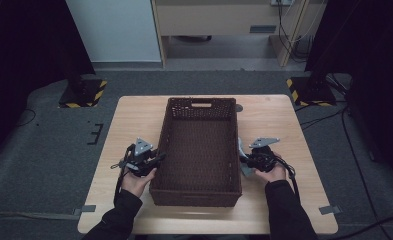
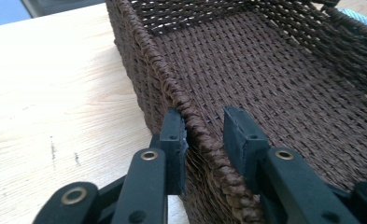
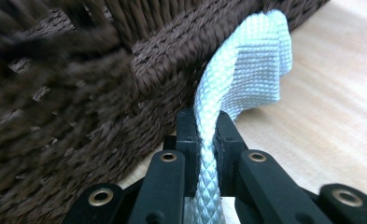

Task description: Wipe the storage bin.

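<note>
A dark brown woven basket stands in the middle of a light wooden table. My left gripper is at the basket's left wall. In the left gripper view its jaws straddle the braided rim: the outer pad lies against the wall, while the inner pad stands a little off it. My right gripper is at the basket's right wall, outside it. It is shut on a pale blue-white woven cloth, which rises along the basket wall and folds over at the top.
Nothing lies on the basket's woven floor. Bare tabletop runs to the left and right of the basket. Beyond the table are grey carpet, two stands with yellow-black striped bases and loose cables.
</note>
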Demonstrator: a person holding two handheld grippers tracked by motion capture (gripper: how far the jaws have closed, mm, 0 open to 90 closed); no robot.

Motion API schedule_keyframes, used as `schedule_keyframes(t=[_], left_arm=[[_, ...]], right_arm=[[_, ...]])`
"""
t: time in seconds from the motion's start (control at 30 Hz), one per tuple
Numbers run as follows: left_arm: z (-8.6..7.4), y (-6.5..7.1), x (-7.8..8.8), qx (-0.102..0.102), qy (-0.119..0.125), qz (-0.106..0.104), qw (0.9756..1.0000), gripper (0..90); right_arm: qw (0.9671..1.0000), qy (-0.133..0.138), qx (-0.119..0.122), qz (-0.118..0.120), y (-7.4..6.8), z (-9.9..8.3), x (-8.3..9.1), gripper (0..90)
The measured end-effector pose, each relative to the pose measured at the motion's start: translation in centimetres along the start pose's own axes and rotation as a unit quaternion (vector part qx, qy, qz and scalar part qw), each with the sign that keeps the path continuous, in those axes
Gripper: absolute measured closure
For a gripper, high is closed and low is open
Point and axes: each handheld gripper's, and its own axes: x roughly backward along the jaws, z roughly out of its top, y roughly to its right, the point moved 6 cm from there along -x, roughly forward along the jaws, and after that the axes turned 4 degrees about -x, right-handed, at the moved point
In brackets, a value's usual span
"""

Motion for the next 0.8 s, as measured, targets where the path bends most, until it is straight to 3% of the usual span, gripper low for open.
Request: schedule_keyframes(t=[0.1,0.17,0.37,0.43,0.53,0.63,0.7,0.8], left_arm=[[0.1,-0.1,-0.1,0.002,0.000,0.005,1.0000,70.0],[0.1,-0.2,-0.2,0.002,0.002,0.005,1.0000,70.2],[0.4,-0.8,-0.5,0.002,0.002,0.006,1.0000,69.9],[0.4,-0.9,-0.7,0.004,0.003,0.004,1.0000,69.5],[0.4,-1.0,-0.6,0.002,0.003,0.002,1.0000,67.2],[0.4,-1.4,-0.6,0.006,0.009,0.010,0.9999,56.2],[0.3,-1.4,-0.5,0.006,0.009,0.008,0.9999,52.4],[0.3,-1.4,-0.4,0.007,0.013,0.004,0.9999,50.4]], right_arm=[[1.0000,-0.006,0.000,-0.003,0.0,-0.2,-0.4,83.9],[1.0000,0.007,-0.003,0.001,0.0,0.3,0.2,83.9],[0.9956,0.093,0.010,0.015,-0.6,3.2,3.9,83.8],[0.9945,0.103,0.015,0.018,-0.9,3.6,4.6,83.8],[0.9958,0.088,0.020,0.016,-1.0,3.2,4.0,83.9],[0.9983,0.053,0.022,0.009,-0.9,2.1,2.5,83.9],[0.9997,0.017,0.018,0.005,-1.0,1.0,1.1,83.9],[0.9998,-0.008,0.020,0.000,-0.8,0.1,0.1,83.9]])
